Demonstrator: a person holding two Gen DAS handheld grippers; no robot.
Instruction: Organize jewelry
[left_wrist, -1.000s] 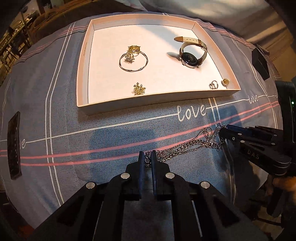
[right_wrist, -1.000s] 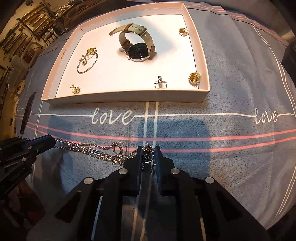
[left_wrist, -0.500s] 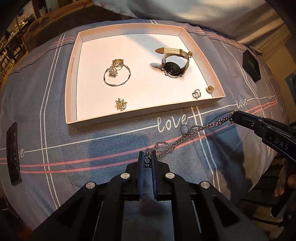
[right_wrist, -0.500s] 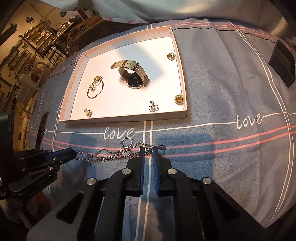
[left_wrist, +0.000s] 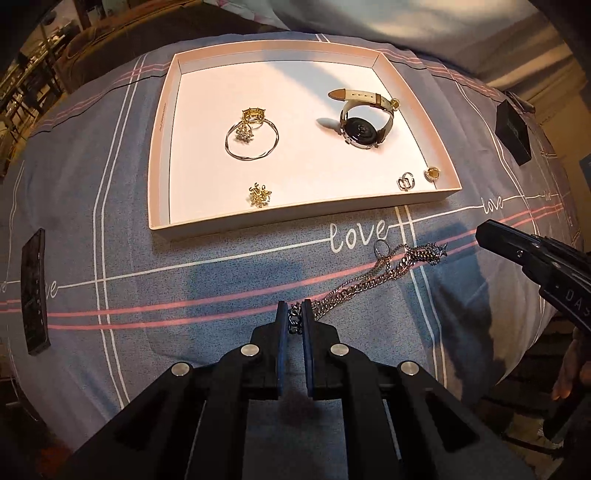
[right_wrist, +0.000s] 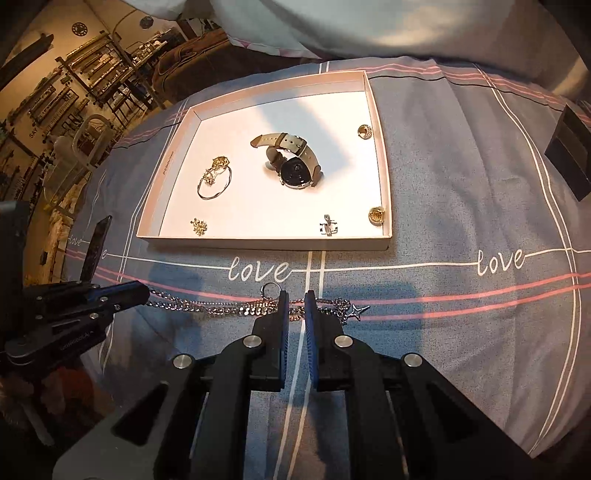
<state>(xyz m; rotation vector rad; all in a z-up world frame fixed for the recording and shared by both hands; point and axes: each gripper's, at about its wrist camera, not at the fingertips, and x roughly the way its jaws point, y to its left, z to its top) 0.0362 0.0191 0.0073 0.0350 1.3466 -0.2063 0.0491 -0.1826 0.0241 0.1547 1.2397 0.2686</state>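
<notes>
- Silver-coloured chain (left_wrist: 369, 280): half a second ago it hung taut between both tongs. Now its far end, with a small star charm (left_wrist: 443, 251) and a loose ring (left_wrist: 382, 247), lies slack on the grey cloth (left_wrist: 184, 277), just in front of the tray (left_wrist: 159, 147) and outside it.
- Left tongs (left_wrist: 294, 314): jaws narrow and clamped on the near end of the chain. The links are visibly pinched between the blue pads, as they were a second ago.
- Right tongs (right_wrist: 294, 299): jaws drawn almost together with nothing between them. In the right wrist view the chain runs across the cloth beyond the tips. In the left wrist view these tongs stand clear of the star charm, off to its right and raised. They no longer carry the end they held half a second ago.
- Tray contents: the watch (left_wrist: 364, 122), the bangle (left_wrist: 251, 142) with its small gold pieces, and the scattered earrings sit where they sat before. None has been disturbed.
- Reading for the task: the two-handed stretch appears to have been lost or given up, so the chain is held at one end only and is bunched near the star. It is not yet in the tray. Either the right tongs must take the free end again, or the left tongs must carry the chain over the tray wall alone, with some risk of tangling.
</notes>
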